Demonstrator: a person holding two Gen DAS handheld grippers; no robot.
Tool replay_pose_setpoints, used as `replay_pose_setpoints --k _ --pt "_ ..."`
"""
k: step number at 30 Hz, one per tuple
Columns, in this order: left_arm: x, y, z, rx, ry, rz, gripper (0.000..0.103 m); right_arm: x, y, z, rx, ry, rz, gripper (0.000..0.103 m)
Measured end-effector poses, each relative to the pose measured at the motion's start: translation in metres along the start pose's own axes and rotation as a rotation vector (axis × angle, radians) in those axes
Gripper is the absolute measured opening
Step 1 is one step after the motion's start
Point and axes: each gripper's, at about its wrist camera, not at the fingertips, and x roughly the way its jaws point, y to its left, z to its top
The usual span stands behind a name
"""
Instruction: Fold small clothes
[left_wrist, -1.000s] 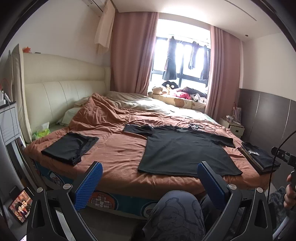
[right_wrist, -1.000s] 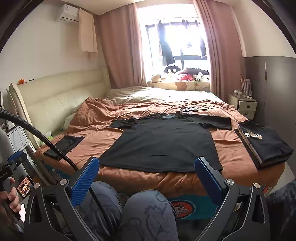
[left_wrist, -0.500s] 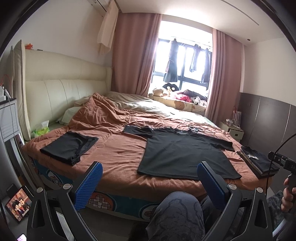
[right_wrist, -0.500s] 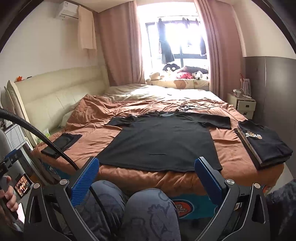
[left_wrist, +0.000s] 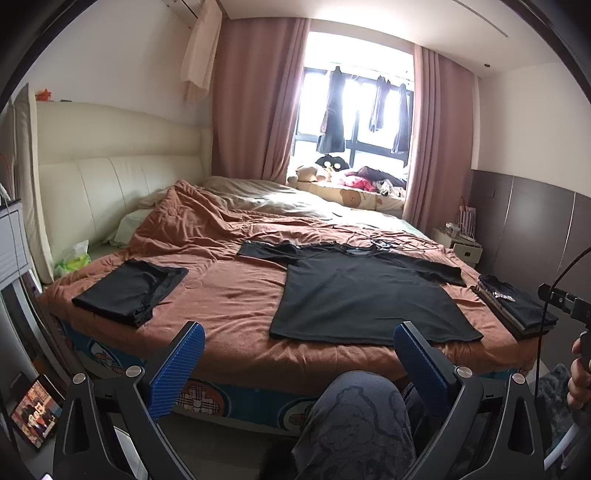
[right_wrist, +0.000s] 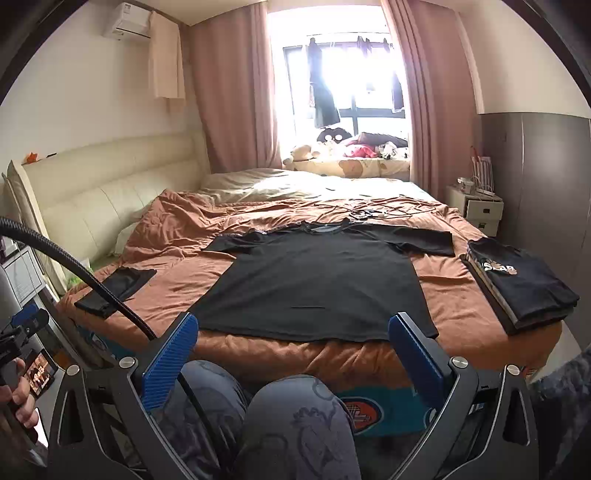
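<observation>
Nearest, the left gripper (left_wrist: 299, 354) and right gripper (right_wrist: 295, 345) both hang with jaws spread wide and empty above the person's knees, having drifted only slightly over the last second. Beyond them the black T-shirt (right_wrist: 317, 291) lies flat and unmoved on the brown bedspread (left_wrist: 236, 295), so folding has evidently not started. It sits between a folded black garment (left_wrist: 129, 291) on the left and a folded stack (right_wrist: 524, 288) on the right.

- A T-shirt (right_wrist: 317, 280) lies spread flat on the bed's blanket (right_wrist: 177, 266), collar toward the window.
- A folded garment (left_wrist: 129, 291) lies to its left near the headboard (left_wrist: 110, 184).
- A stack of folded shirts (right_wrist: 521, 280) sits to its right, before the nightstand (right_wrist: 476, 210).
</observation>
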Motion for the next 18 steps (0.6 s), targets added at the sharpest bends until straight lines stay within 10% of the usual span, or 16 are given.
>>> replay_pose_setpoints --k 18 --pt "0.025 0.009 0.014 0.008 0.025 0.024 0.103 0.034 -0.003 0.018 -0.001 0.04 0.051 0.103"
